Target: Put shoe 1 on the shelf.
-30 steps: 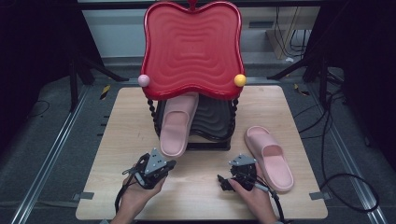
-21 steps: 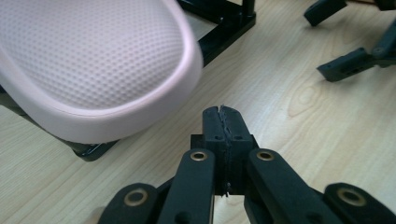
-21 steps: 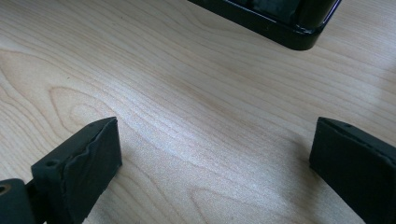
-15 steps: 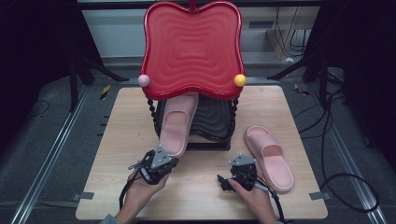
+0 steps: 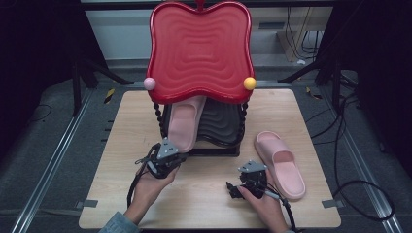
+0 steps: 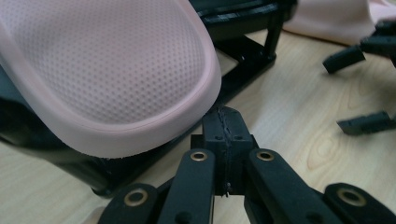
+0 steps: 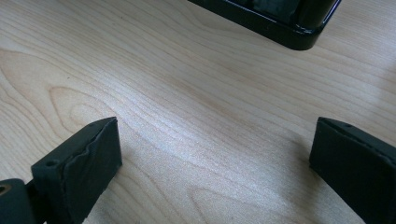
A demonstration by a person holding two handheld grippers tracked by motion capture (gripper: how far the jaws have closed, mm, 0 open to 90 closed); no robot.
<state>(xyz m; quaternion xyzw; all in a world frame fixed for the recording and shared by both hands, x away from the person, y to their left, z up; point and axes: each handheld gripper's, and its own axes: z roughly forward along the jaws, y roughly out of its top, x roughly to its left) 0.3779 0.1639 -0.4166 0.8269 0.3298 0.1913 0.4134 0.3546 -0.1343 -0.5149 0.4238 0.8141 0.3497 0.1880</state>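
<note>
Dark floor and cables surround the wooden table (image 5: 121,145). On it, the left gripper (image 5: 167,154) has its jaws pressed together on nothing, tips just beside the heel of a pink slipper (image 6: 107,79) that rests tilted on the black lower shelf (image 5: 223,124) of a red-topped rack (image 5: 200,48). Well apart, the right gripper (image 7: 212,154) hovers over bare wood, jaws wide and empty; the 2nd slipper (image 5: 282,162) lies flat just beside it.
</note>
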